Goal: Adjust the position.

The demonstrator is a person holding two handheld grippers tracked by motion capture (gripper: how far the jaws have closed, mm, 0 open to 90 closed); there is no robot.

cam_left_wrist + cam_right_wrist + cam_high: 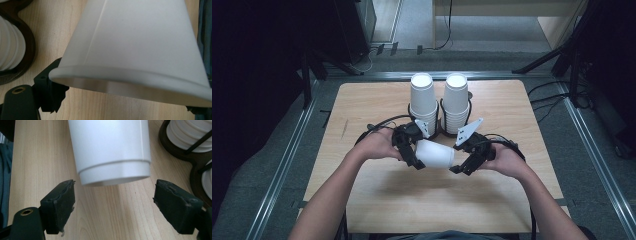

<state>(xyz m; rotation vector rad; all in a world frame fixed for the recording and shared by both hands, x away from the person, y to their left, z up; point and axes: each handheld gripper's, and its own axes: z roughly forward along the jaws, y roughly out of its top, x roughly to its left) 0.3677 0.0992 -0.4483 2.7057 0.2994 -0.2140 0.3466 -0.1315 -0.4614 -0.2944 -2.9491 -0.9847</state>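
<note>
A white paper cup [435,153] lies on its side in the air above the middle of the wooden table [372,105]. My left gripper [416,151] is shut on the cup's wide rim; in the left gripper view the rim [130,75] spans the space between the two black jaws. My right gripper [460,158] stands open at the cup's narrow base. In the right gripper view the base [115,173] hangs just ahead of the spread pads [60,205], touching neither.
Two tall stacks of white cups [422,100] [456,99] stand in a dark wire holder [439,129] just behind the grippers. The holder's base [175,148] lies close to the right gripper. Bare tabletop stretches left, right and toward the front edge.
</note>
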